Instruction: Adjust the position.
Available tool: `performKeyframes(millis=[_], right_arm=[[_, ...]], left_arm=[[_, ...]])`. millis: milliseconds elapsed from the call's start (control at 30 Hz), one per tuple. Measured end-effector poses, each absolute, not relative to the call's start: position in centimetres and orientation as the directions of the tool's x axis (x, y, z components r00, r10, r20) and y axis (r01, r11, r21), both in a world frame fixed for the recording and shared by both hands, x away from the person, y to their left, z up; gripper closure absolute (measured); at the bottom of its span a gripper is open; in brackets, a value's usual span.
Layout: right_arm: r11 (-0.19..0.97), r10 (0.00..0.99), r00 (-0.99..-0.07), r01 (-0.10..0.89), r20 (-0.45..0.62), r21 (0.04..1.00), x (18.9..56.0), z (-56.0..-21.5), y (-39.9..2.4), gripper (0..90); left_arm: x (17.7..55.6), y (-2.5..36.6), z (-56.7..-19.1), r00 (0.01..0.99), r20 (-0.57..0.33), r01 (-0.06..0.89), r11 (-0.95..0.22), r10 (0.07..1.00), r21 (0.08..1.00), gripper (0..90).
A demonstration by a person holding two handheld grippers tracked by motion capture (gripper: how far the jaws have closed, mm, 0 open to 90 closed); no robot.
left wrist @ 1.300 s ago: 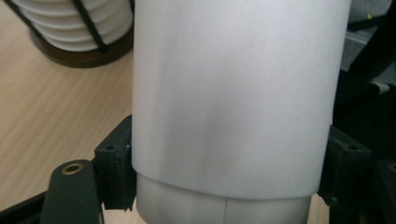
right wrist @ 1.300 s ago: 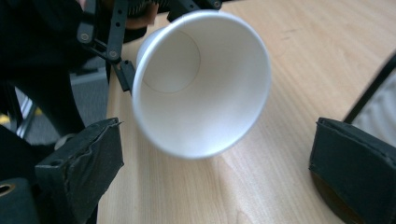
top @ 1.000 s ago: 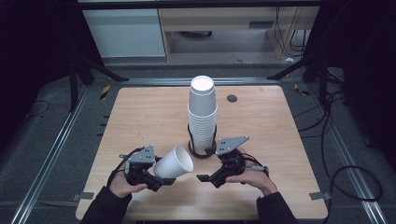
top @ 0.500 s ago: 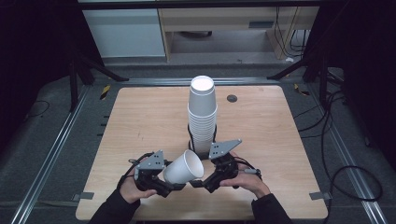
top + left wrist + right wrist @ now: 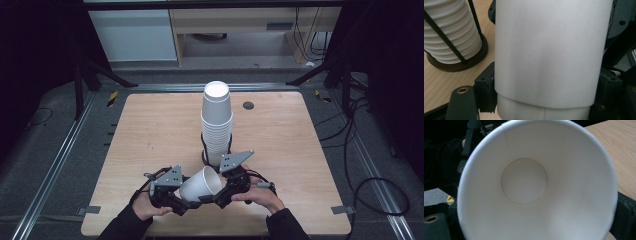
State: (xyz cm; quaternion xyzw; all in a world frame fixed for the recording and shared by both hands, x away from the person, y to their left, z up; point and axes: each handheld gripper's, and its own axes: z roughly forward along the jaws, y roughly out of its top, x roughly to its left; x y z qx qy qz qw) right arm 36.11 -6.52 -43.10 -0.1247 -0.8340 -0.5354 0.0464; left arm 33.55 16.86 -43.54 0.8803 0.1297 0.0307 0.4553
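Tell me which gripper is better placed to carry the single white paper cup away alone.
Left, probably: the left gripper clamps the white paper cup by its wall, while the right gripper merely faces its open mouth.

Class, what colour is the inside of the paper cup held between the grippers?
Plain white cup, clearest in the right gripper view.

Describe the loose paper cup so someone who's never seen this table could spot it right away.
Start at the wooden table and find the tall stack of white cups standing in a dark holder near its middle. Just in front of it, toward the person, a single white paper cup sits between the left gripper and the right gripper. Unlike the upside-down stacked cups, it lies tilted sideways, mouth toward the right gripper.
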Motion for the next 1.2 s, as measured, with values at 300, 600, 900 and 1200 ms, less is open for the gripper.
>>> performKeyframes(millis=[300, 600, 900, 1200], right_arm=[[0.418, 0.186, -0.967, 0.239, 0.175, 0.876, 36.2, -42.6, -7.3, 8.1], [0.503, 0.255, -0.961, 0.227, 0.108, 0.834, 36.6, -42.6, -8.1, 7.9], [0.592, 0.211, -0.973, 0.203, 0.093, 0.780, 36.1, -43.7, -5.8, 7.8], [0.578, 0.171, -0.979, 0.188, 0.107, 0.794, 35.7, -43.6, -4.9, 8.0]], left_arm=[[33.8, 17.2, -43.4, 0.958, -0.068, 0.218, -0.554, 0.278, 0.804, 16.9], [34.9, 18.1, -43.9, 0.946, -0.078, 0.261, -0.598, 0.313, 0.758, 12.2], [34.1, 16.2, -45.0, 0.968, -0.042, 0.210, -0.703, 0.249, 0.679, 12.5], [33.9, 16.0, -45.2, 0.972, -0.049, 0.202, -0.708, 0.230, 0.677, 23.2]])
